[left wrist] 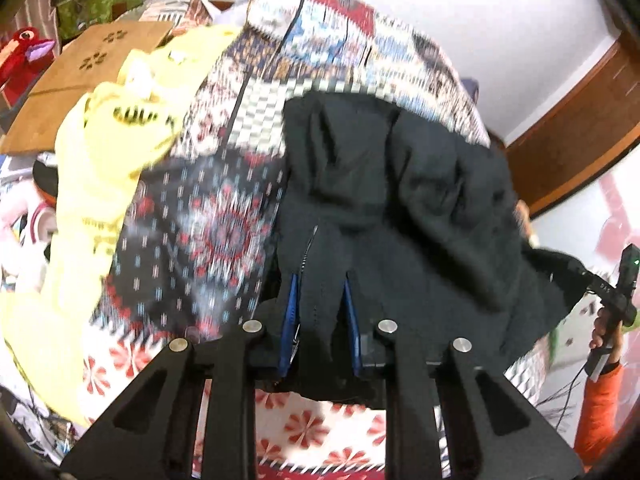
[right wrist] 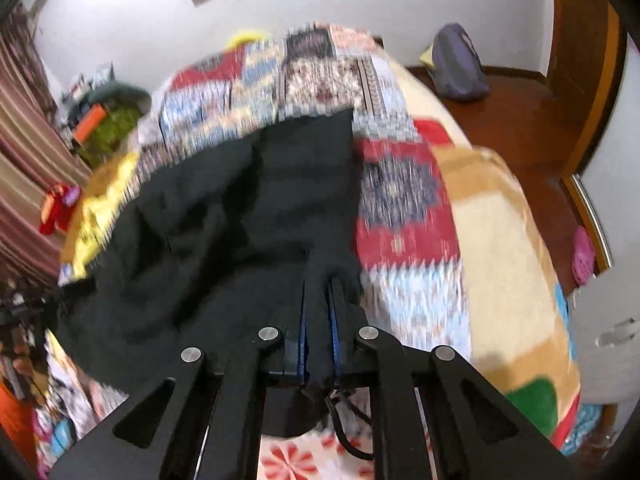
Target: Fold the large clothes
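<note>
A large black garment (left wrist: 392,184) hangs between both grippers over a patterned bedspread (left wrist: 208,216). My left gripper (left wrist: 320,296) is shut on one edge of it, black cloth bunched between the blue-padded fingers (left wrist: 290,320). My right gripper (right wrist: 320,304) is shut on another edge of the black garment (right wrist: 224,216), which spreads to the left in that view. In the left wrist view the right gripper's handle (left wrist: 622,292) shows at the far right, held by a hand in an orange sleeve. Both views are motion-blurred.
A yellow garment (left wrist: 108,168) lies on the bed left of the black one. A wooden board (left wrist: 88,76) and red toy (left wrist: 24,52) sit at the far left. A beige blanket (right wrist: 504,240) covers the bed's right side. A purple bag (right wrist: 460,64) stands on the wooden floor.
</note>
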Action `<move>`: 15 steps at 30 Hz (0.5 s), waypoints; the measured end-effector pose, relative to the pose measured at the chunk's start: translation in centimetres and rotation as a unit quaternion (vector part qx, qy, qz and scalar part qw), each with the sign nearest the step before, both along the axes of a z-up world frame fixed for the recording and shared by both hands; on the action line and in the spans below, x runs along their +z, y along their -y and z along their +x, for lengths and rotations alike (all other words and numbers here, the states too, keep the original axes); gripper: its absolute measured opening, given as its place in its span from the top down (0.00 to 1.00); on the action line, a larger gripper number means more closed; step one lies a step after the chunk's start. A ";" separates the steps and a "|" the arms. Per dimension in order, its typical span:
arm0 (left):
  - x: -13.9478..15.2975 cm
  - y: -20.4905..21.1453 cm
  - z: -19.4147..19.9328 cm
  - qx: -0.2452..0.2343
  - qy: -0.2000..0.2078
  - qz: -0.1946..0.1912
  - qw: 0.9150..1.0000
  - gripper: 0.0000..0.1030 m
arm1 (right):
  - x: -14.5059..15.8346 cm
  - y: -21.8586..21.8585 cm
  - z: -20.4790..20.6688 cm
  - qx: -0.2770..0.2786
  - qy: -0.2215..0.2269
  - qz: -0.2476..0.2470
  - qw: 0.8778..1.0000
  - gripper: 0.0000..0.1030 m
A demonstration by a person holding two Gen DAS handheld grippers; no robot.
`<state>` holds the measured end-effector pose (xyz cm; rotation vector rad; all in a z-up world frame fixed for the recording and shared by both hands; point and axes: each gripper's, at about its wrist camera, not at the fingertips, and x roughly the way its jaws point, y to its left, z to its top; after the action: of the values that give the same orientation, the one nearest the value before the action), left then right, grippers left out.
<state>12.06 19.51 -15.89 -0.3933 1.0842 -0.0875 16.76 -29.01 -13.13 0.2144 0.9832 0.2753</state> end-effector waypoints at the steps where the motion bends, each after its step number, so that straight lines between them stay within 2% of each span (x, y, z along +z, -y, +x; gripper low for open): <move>1: 0.6 -0.3 0.8 0.003 0.006 -0.008 1.000 0.79 | 0.7 0.0 1.2 -0.002 0.009 0.002 1.000 0.93; 3: 1.5 -0.9 2.9 0.008 0.017 -0.017 1.000 0.79 | 1.6 -0.4 3.1 -0.008 0.021 0.004 1.000 0.93; 9: 2.6 -1.5 9.7 0.020 0.038 -0.006 0.999 0.79 | 2.9 -1.7 10.2 -0.022 0.049 -0.007 0.999 0.94; 12: 2.5 -2.0 12.8 0.030 0.039 0.004 0.999 0.79 | 2.5 -2.5 13.8 -0.032 0.053 -0.021 0.998 0.94; 15: 1.1 -2.7 16.7 0.048 0.033 0.019 0.998 0.80 | 1.3 -2.8 17.0 -0.043 0.047 -0.035 0.997 0.94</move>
<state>28.77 22.17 -14.76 -0.4038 0.9988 0.0048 33.80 -26.16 -11.86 0.1779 0.8865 0.1704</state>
